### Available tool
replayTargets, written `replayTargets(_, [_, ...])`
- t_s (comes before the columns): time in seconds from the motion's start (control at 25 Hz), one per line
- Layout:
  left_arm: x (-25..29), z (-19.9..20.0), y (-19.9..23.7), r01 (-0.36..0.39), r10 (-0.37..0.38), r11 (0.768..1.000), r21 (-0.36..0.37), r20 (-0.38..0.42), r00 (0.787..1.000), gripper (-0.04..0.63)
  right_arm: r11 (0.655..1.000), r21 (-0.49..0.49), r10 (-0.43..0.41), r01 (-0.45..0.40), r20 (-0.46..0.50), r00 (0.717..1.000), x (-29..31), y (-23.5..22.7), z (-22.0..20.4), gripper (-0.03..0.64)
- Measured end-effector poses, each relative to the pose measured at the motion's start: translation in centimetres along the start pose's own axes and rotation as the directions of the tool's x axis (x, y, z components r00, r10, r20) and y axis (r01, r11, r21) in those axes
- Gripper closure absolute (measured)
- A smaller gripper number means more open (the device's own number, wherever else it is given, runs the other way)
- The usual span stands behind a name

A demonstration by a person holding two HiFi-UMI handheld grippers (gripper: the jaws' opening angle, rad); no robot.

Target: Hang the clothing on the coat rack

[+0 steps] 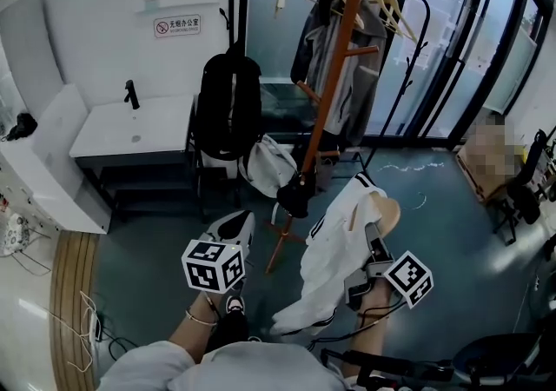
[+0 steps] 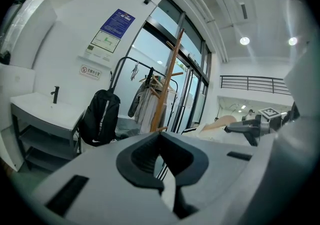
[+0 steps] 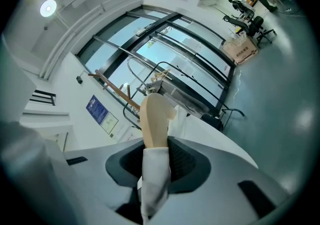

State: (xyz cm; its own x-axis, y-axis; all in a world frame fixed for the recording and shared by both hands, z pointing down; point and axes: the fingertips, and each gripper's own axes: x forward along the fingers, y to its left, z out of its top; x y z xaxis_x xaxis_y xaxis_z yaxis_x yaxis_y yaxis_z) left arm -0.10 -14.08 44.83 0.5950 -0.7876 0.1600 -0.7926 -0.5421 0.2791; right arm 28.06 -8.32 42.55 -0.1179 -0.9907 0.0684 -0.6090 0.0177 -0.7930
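Two grippers close in front of me | I read the right gripper clamped on the wooden hanger, with the white garment draped over it and hanging down | left gripper jaws together, empty | wooden coat rack ahead, near the garment | black backpack further back on the left.

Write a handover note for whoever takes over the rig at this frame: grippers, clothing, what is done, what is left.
Left hand-held gripper: shut, empty.
Right hand-held gripper: shut on one end of the wooden hanger, with the white garment draped over it.
Wooden coat rack: stands ahead, not touching the garment.
Done: garment is on its hanger and in hand.
Left: carry it to the rack and hang it on a peg.
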Motion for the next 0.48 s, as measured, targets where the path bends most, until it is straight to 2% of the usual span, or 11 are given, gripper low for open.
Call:
replayTargets(0.28, [2.0, 1.4, -0.2, 0.045, -0.045, 0.999, 0.022, 0.023, 0.999, 0.586, 1.000, -0.005, -0.007, 0.007, 0.022, 1.000, 1.0, 0.0, 0.8, 0.508])
replayTargets(0.48, [4.1, 1.9, 1.2, 0.060, -0.060, 0.998, -0.001, 0.039, 0.997, 0.586, 1.000, -0.015, -0.017, 0.017, 0.029, 0.999, 2.7, 0.0, 1.1, 0.508])
